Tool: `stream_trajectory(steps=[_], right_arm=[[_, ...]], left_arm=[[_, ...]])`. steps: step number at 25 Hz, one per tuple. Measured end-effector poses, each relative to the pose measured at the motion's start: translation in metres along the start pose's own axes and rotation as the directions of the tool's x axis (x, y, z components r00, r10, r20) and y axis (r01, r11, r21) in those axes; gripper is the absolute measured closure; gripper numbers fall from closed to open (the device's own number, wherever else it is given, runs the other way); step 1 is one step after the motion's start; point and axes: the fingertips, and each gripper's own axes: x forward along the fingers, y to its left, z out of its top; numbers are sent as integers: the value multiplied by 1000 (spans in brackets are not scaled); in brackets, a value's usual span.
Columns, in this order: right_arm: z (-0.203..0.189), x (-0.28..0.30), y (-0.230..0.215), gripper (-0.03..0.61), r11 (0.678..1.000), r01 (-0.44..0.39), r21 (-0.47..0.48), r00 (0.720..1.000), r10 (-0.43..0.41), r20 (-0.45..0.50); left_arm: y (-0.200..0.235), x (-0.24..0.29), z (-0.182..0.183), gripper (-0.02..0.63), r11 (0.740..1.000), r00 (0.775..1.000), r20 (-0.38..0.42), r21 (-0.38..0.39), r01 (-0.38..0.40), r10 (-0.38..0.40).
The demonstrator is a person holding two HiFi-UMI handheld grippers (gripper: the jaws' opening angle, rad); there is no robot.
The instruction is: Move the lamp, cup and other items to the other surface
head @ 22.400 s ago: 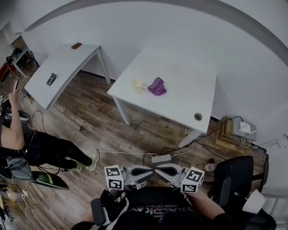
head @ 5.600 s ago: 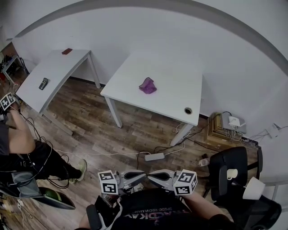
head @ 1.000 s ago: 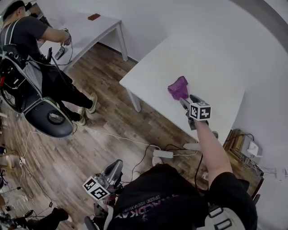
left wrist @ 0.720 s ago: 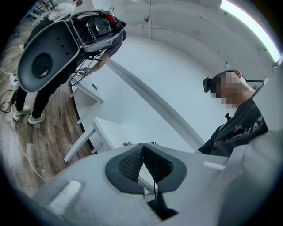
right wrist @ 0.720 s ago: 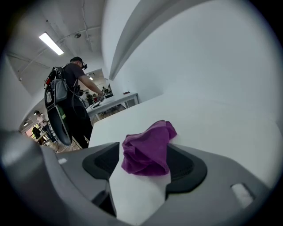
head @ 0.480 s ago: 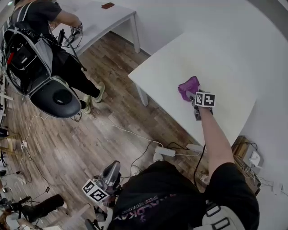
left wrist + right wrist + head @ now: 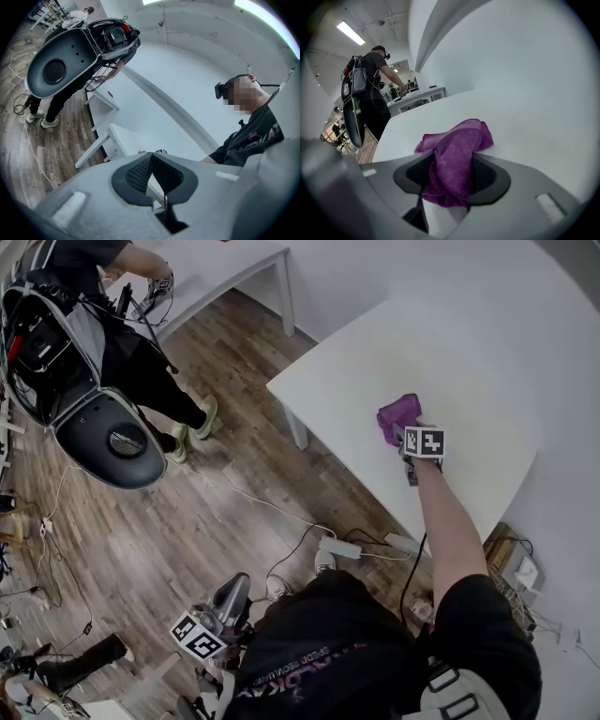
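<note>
The purple cloth (image 7: 457, 140) lies crumpled in a loose heap on the white bench (image 7: 534, 117), its fuzzy weave bunched into soft folds. Its near part stands between the jaws of the right claw (image 7: 453, 161), which are set wide and have just been closing, and it fills the gap from pad to pad. The rest spills onto the bench beyond the tips.
</note>
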Motion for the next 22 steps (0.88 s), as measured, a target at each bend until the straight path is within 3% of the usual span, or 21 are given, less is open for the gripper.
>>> stream_trajectory(steps=[4,8,13,22], right_arm=[[4,3,3,420,998,13,-69,1000,-12,6],[9,1,0,461,999,23,-43,999,-22,25],[5,-21,3,469,1000,18,-5,997,-17,71],[1,-70,22,477,999,-16,-52,982,26,188]], left_arm=[[-3,8,-1,618,1000,1000,-4,4,2,-1],[-6,13,4,618,1000,1000,-10,8,1,-1],[-12,3,1,618,1000,1000,-15,14,18,-17],[-19,4,-10,618,997,994,-78,5,78,-78]])
